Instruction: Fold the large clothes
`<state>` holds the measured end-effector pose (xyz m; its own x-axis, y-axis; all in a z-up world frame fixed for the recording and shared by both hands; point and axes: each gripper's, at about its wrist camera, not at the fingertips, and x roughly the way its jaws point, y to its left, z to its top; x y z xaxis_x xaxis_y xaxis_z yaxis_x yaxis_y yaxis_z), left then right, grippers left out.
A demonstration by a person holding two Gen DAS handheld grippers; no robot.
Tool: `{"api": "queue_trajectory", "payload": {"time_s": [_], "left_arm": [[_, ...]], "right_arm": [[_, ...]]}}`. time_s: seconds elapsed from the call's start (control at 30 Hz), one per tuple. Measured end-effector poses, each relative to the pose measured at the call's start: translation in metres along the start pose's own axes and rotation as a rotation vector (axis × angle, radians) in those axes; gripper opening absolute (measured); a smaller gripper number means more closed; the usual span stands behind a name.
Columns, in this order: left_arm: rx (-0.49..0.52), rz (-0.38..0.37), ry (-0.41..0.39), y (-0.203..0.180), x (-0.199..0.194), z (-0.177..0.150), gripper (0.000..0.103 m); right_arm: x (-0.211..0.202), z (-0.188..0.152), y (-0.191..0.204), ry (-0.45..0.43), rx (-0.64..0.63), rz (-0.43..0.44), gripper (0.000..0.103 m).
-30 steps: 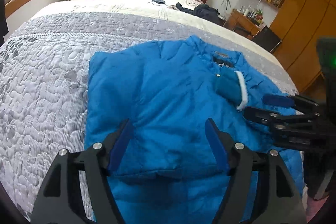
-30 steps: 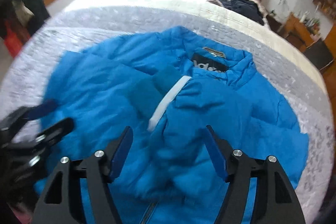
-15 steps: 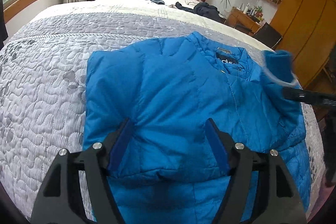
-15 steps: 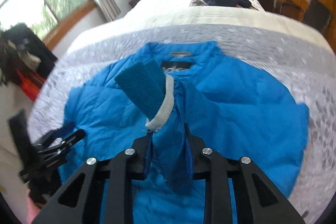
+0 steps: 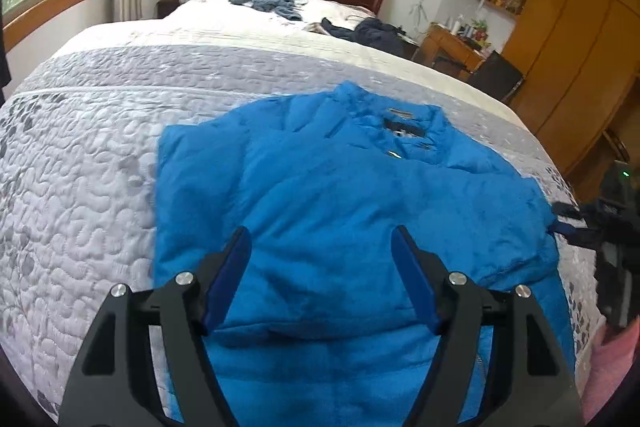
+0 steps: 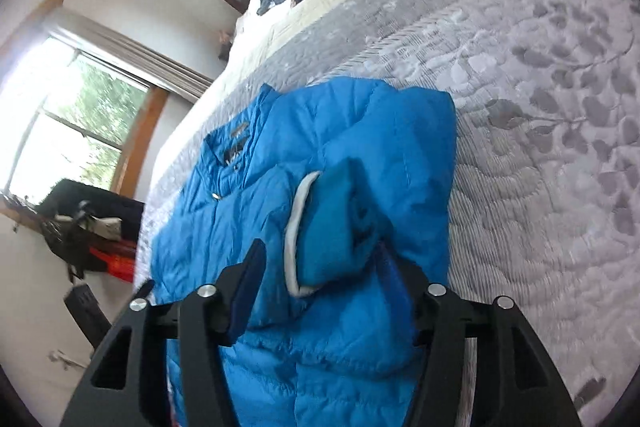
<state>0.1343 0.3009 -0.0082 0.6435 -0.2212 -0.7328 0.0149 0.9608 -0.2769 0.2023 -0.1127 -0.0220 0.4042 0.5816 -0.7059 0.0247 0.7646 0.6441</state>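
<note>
Left tongs (image 5: 320,279) are hovering wide open, empty. Right tongs (image 6: 320,267) are standing open around the sleeve cuff (image 6: 320,223). Jacket (image 5: 340,195) is looking puffy, light, slippery; take the cuff at 12 o'clock.

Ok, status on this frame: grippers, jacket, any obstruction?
Left gripper open, empty, above blue jacket. Right gripper open around white-edged cuff, sleeve folded across the jacket. Nothing blocking on quilt.

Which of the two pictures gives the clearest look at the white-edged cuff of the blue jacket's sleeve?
The right wrist view. The cuff sits there right between the open right tongs, its white trim plain. In the left wrist view I cannot make out the cuff: only the jacket body shows, with the right tongs at its edge.
</note>
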Motion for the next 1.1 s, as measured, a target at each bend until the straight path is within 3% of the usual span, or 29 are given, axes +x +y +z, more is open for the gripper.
{"api": "queue_trajectory", "payload": {"time_s": [0.03, 0.1, 0.17, 0.43, 0.53, 0.6, 0.63, 0.7, 0.8, 0.97, 1.1], "left_arm": [[0.004, 0.003, 0.013, -0.002, 0.005, -0.001, 0.072], [0.013, 0.024, 0.032, -0.002, 0.014, -0.004, 0.072], [0.023, 0.043, 0.042, -0.001, 0.021, -0.007, 0.072], [0.039, 0.063, 0.057, 0.0, 0.026, -0.008, 0.072], [0.02, 0.056, 0.071, 0.004, 0.01, -0.008, 0.072], [0.015, 0.026, 0.065, 0.007, -0.013, -0.013, 0.072], [0.019, 0.015, 0.064, 0.01, -0.024, -0.018, 0.074], [0.034, 0.019, 0.071, 0.018, -0.052, -0.037, 0.077], [0.042, 0.045, 0.1, 0.032, -0.084, -0.07, 0.082], [-0.018, 0.04, 0.197, 0.058, -0.126, -0.131, 0.082], [-0.04, 0.026, 0.215, 0.058, -0.146, -0.167, 0.083]], "right_arm": [[0.003, 0.001, 0.0, 0.003, -0.003, -0.01, 0.045], [0.006, 0.002, 0.003, 0.005, -0.028, -0.046, 0.023], [0.007, -0.002, 0.008, 0.001, -0.053, -0.078, 0.017], [0.017, -0.013, 0.004, 0.015, -0.102, -0.184, 0.014], [0.001, -0.018, 0.01, -0.01, -0.131, -0.182, 0.024], [-0.022, -0.029, 0.019, -0.052, -0.186, -0.184, 0.043], [-0.031, -0.035, 0.022, -0.064, -0.209, -0.189, 0.047], [-0.052, -0.056, 0.03, -0.075, -0.279, -0.188, 0.062], [-0.076, -0.1, 0.037, -0.048, -0.371, -0.187, 0.073], [-0.102, -0.178, 0.03, 0.017, -0.436, -0.166, 0.076], [-0.114, -0.231, 0.019, 0.035, -0.444, -0.178, 0.077]]}}
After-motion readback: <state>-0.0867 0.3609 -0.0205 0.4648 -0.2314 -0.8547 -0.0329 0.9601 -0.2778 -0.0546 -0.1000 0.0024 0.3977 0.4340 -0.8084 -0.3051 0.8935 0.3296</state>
